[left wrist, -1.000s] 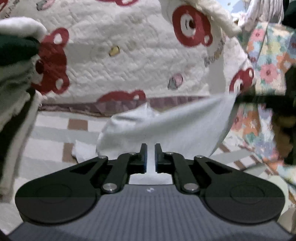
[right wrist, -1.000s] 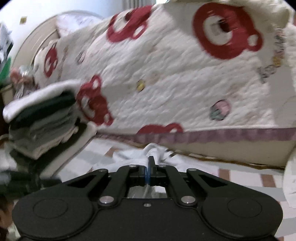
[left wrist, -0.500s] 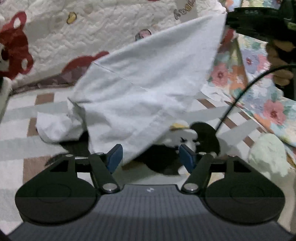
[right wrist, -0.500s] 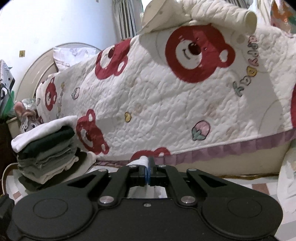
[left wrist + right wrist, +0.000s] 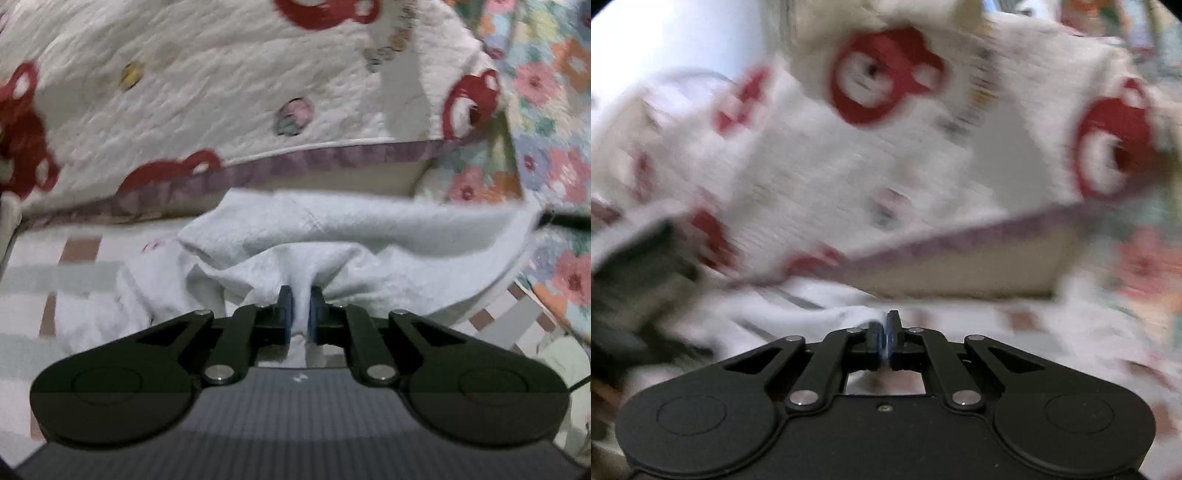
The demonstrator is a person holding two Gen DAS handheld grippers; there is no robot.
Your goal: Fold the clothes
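A white garment (image 5: 369,236) lies bunched on the checked bed cover, stretched out toward the right. My left gripper (image 5: 300,314) is shut on a fold of its near edge, and the cloth shows between the blue pads. The right gripper appears in the left wrist view (image 5: 561,219) as a dark tip at the garment's far right corner. In the blurred right wrist view my right gripper (image 5: 885,338) is shut on a thin edge of the white garment (image 5: 846,314).
A white quilt with red bears (image 5: 221,92) hangs behind the garment, also in the right wrist view (image 5: 886,147). A floral blanket (image 5: 546,129) is at the right. A stack of folded clothes (image 5: 639,258) stands at the left. The checked cover (image 5: 55,269) spreads underneath.
My left gripper was open half a second ago and has closed on the garment's near edge. The right gripper has swung down and the raised garment has dropped to a low stretched span.
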